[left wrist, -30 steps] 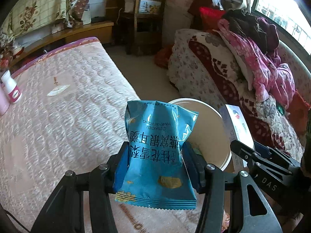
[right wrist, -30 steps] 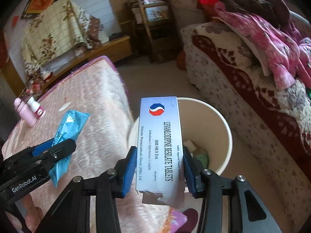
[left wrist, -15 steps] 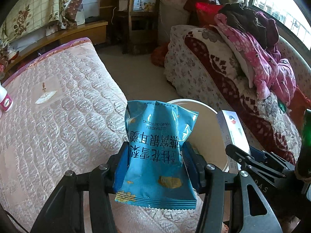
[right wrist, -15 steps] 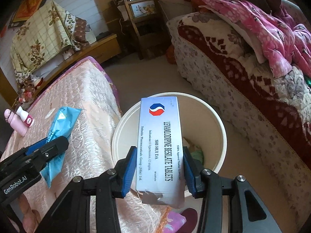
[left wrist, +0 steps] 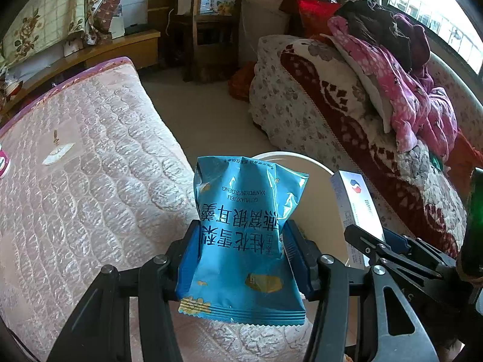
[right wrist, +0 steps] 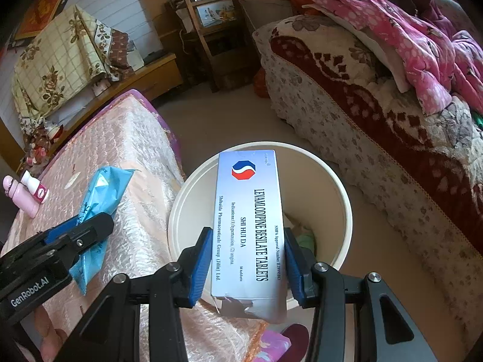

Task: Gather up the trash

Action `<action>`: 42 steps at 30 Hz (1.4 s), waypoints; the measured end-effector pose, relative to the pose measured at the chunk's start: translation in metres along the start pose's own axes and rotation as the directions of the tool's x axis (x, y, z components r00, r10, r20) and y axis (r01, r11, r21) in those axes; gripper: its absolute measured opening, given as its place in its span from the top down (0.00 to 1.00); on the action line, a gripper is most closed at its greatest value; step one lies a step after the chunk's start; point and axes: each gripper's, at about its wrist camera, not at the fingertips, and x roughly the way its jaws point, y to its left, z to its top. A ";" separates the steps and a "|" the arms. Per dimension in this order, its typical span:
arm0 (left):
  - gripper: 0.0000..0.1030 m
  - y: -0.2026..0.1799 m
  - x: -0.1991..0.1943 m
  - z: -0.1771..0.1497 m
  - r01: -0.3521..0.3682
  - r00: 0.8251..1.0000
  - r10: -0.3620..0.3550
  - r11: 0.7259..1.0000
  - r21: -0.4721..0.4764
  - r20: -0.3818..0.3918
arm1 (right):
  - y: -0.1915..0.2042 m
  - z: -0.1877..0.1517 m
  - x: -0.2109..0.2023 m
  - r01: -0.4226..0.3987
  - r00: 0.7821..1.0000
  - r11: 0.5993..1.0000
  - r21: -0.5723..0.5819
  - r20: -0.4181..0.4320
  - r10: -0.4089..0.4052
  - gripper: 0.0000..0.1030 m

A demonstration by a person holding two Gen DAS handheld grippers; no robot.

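Observation:
My left gripper is shut on a blue snack packet, held at the mattress edge just left of the cream bin. The packet also shows in the right wrist view, with the left gripper at the lower left. My right gripper is shut on a white tablet box, held over the open cream bin. The box also shows in the left wrist view. Some crumpled trash lies inside the bin.
A pink quilted mattress lies on the left, with two small pink bottles on it. A bed with a floral cover and piled clothes stands on the right. A wooden chair stands at the back across bare floor.
Both grippers have moved forward toward the bin, still holding their items. The tablet box has come to sit over the bin's opening, and the bin looks closer in both views.

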 end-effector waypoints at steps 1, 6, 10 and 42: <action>0.45 0.000 0.000 0.000 0.001 1.000 -0.001 1.000 0.004 0.001 | -0.001 0.000 0.001 -0.001 1.000 1.000 0.003 -0.002 0.001 0.54; 0.45 -0.001 0.004 -0.001 0.010 1.000 -0.010 1.000 0.007 -0.002 | -0.002 0.000 0.002 -0.004 1.000 1.000 0.011 -0.002 0.004 0.54; 0.45 0.000 0.008 -0.002 0.026 1.000 -0.026 1.000 0.009 -0.004 | -0.003 0.000 0.004 -0.004 1.000 1.000 0.018 0.000 0.004 0.53; 0.19 0.022 -0.060 -0.026 -0.018 0.987 0.017 1.000 0.009 0.162 | 0.001 -0.009 -0.052 0.033 0.987 0.998 0.054 0.157 -0.041 0.41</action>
